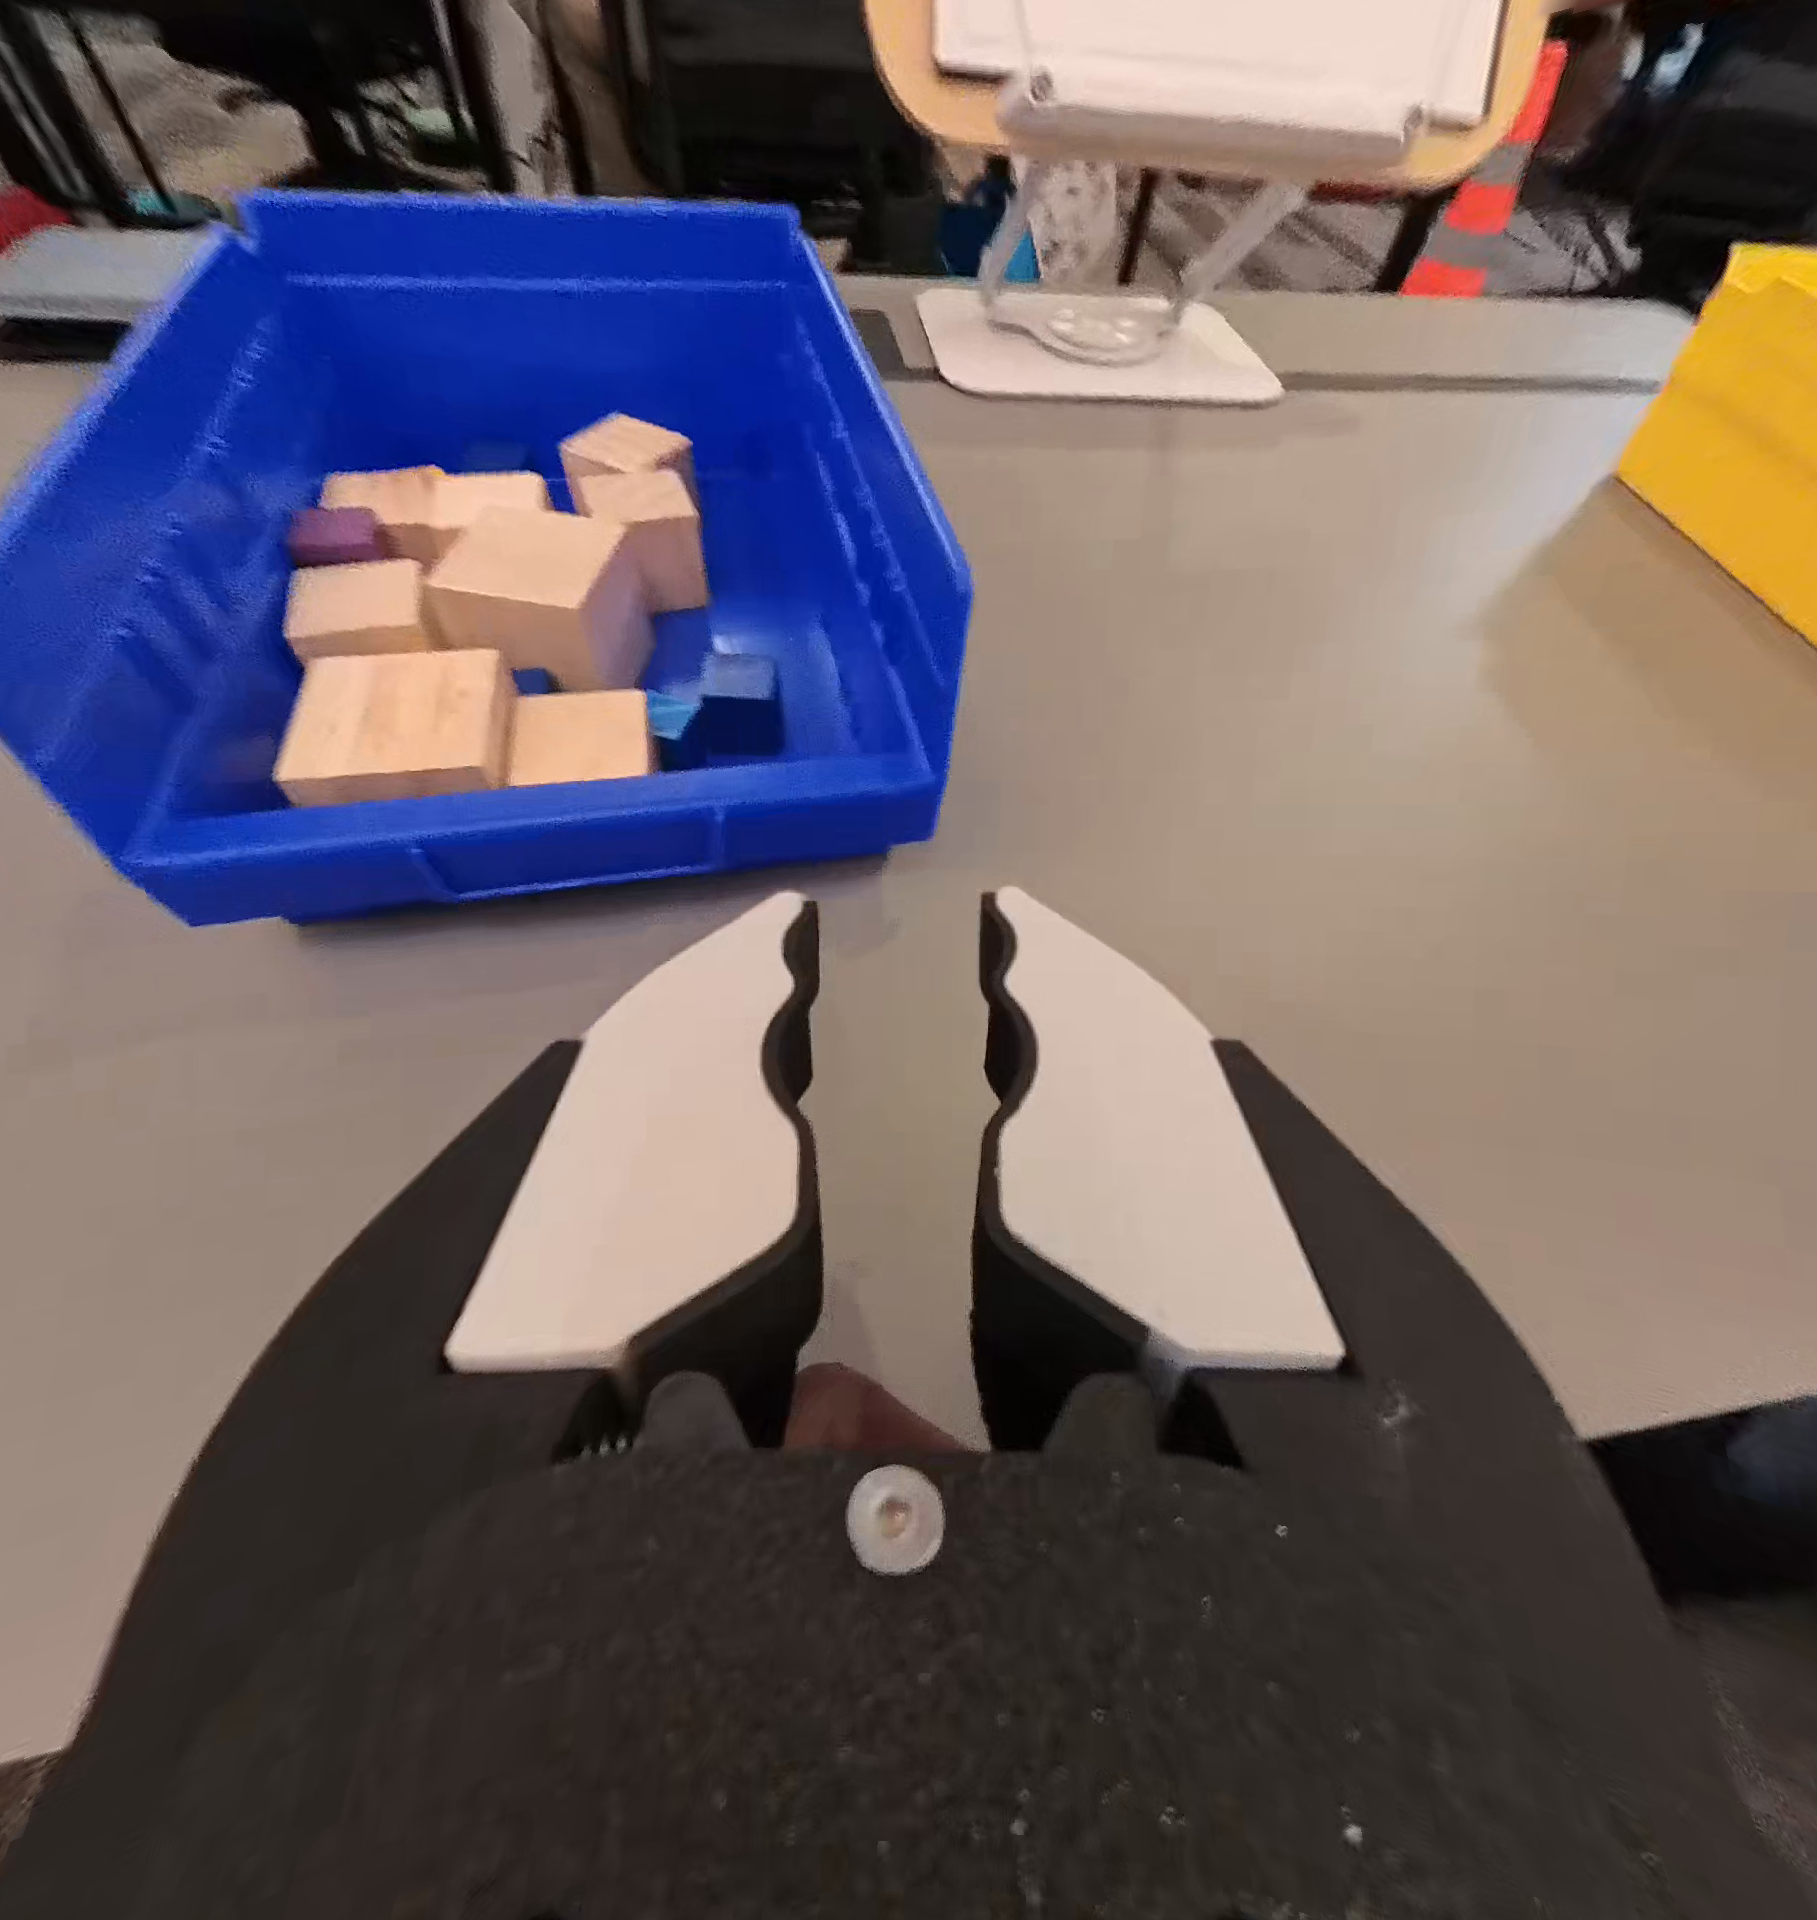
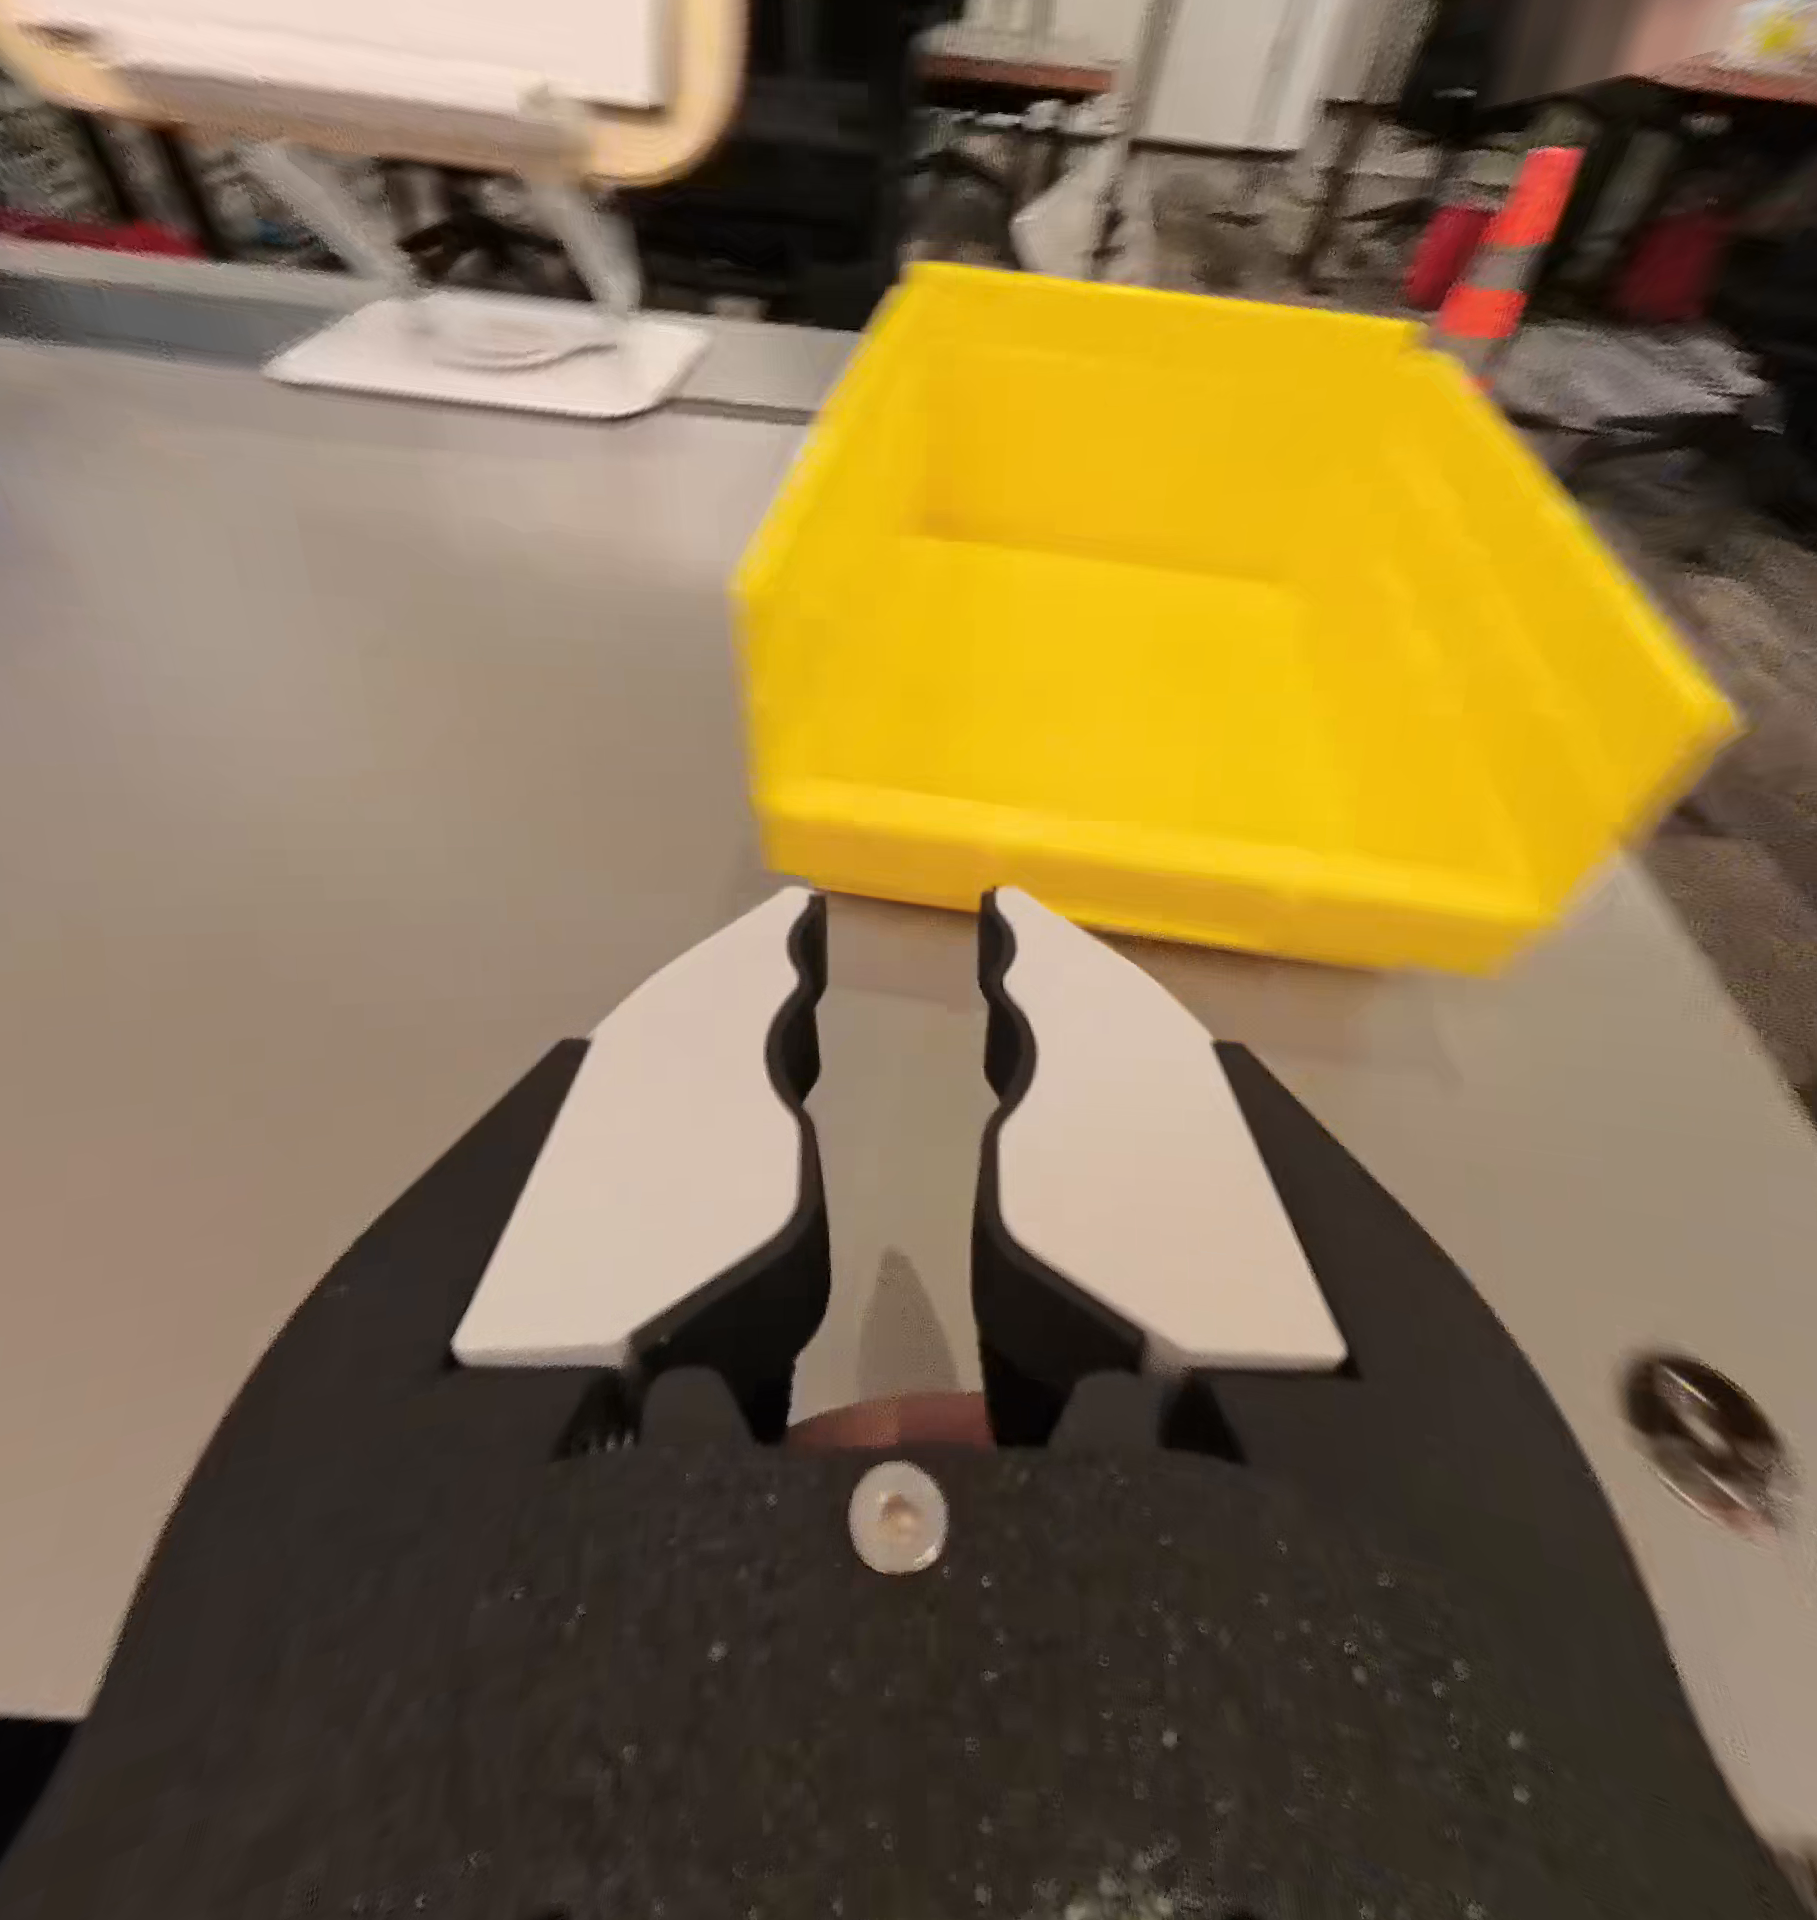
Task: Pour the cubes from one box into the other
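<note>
A blue box (image 1: 530, 852) sits on the grey table, ahead and left of my left gripper (image 1: 896, 909). It holds several wooden cubes (image 1: 540, 608) plus a purple cube (image 1: 335, 535) and blue cubes (image 1: 738, 707). My left gripper is open and empty, just short of the box's front right corner. A yellow box (image 2: 1143, 862) with nothing showing inside sits ahead and right of my right gripper (image 2: 902, 906), which is open and empty near the box's front left corner. The yellow box's edge also shows in the left wrist view (image 1: 1766, 468).
A clear stand on a white mat (image 1: 1096, 348) is at the table's far edge, also in the right wrist view (image 2: 488, 358). A metal ring (image 2: 1704, 1444) lies on the table at the right. The table edge (image 1: 1714, 1403) runs near right. Orange cones (image 2: 1506, 249) and chairs stand beyond.
</note>
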Demonstrator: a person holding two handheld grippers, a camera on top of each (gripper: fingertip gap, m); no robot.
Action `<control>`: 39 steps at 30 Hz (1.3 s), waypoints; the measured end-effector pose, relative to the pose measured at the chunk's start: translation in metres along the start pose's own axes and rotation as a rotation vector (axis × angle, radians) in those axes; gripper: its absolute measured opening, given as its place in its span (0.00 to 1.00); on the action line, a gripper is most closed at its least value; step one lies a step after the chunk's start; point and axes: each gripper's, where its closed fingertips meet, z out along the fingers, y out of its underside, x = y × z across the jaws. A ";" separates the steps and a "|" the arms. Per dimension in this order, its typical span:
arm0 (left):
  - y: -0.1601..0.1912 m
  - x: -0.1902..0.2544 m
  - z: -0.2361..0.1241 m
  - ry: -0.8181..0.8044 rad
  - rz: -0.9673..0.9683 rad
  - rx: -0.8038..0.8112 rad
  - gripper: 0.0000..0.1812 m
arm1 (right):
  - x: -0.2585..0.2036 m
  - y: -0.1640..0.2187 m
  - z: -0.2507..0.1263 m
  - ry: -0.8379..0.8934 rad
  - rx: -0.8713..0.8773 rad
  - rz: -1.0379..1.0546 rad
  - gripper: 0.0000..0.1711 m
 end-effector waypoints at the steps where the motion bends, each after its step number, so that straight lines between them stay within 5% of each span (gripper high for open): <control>1: -0.002 -0.005 -0.001 -0.002 -0.027 0.017 0.16 | 0.019 0.001 -0.008 0.038 0.018 0.025 0.16; 9: 0.037 -0.053 0.019 -0.196 -0.025 -0.129 0.16 | 0.058 0.000 -0.018 0.055 0.056 0.146 0.16; 14: 0.033 -0.048 0.018 -0.165 -0.037 -0.111 0.15 | 0.042 0.002 -0.010 0.090 0.032 -0.034 0.15; 39: 0.040 -0.037 0.022 -0.099 -0.006 -0.150 0.14 | 0.034 0.018 -0.002 0.017 -0.044 0.001 0.15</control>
